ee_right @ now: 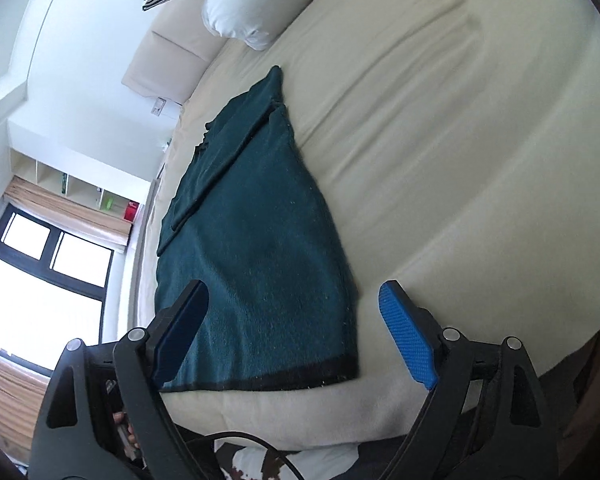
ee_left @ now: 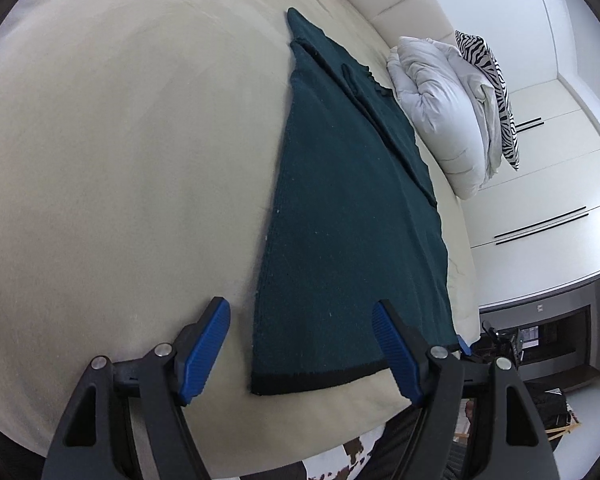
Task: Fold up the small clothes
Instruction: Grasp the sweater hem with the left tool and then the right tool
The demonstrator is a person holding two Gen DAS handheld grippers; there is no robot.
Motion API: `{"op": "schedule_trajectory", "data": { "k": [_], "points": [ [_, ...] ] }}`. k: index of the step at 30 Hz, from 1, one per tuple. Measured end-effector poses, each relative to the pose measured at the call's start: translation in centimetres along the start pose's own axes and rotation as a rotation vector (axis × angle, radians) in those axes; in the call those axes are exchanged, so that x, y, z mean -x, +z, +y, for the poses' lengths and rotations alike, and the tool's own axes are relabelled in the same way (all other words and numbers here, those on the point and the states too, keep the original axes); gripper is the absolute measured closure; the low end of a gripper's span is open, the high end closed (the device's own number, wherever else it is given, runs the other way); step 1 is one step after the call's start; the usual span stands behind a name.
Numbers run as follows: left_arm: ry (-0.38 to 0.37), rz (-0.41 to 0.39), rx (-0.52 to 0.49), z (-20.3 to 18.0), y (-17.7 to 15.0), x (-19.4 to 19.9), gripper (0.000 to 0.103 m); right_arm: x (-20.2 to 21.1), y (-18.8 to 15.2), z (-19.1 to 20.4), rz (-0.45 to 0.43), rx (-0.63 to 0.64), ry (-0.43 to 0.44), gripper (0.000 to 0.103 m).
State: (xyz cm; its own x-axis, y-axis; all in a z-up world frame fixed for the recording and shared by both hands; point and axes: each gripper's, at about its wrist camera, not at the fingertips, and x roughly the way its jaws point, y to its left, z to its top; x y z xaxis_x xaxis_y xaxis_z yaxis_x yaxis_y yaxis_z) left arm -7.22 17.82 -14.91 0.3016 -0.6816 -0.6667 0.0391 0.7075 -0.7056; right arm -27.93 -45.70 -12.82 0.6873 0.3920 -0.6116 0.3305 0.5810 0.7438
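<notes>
The dark teal knitted garment with a black hem band (ee_left: 352, 216) lies flat on the cream bed cover (ee_left: 120, 160), already narrowed to a long strip with a sleeve laid over its far half; the lengthwise folds look done, the end-to-end fold is left. The left gripper (ee_left: 300, 352) and right gripper (ee_right: 296, 332) hover at the garment's hem corners, jaws apart, clamping nothing; the white pillow (ee_left: 440, 112) lies beyond the garment.

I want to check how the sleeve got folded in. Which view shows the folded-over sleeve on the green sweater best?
The right wrist view: the sleeve lies as a clear diagonal band across the green sweater, its edges distinct. The left wrist view shows the same sleeve more foreshortened and darker along the sweater's far edge, beside the white duvet.
</notes>
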Motion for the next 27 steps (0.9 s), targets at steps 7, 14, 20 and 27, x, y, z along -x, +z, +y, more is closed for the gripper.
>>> {"op": "schedule_trajectory", "data": {
  "k": [7,14,20,27],
  "points": [
    [-0.059,0.038,0.060,0.3,-0.3,-0.3,0.030,-0.8,0.3,-0.4,0.072,-0.048,0.014,0.023],
    [-0.073,0.068,0.093,0.4,-0.8,-0.7,0.043,-1.4,0.2,-0.5,0.147,-0.074,-0.023,0.040],
    [-0.056,0.087,0.106,0.7,-1.1,-1.0,0.073,-1.7,0.0,-1.4,0.184,-0.109,-0.055,0.055],
    [-0.053,0.086,0.126,1.4,-1.2,-1.0,0.095,-2.5,0.0,-1.0,0.209,-0.096,-0.040,0.062]
  ]
}}
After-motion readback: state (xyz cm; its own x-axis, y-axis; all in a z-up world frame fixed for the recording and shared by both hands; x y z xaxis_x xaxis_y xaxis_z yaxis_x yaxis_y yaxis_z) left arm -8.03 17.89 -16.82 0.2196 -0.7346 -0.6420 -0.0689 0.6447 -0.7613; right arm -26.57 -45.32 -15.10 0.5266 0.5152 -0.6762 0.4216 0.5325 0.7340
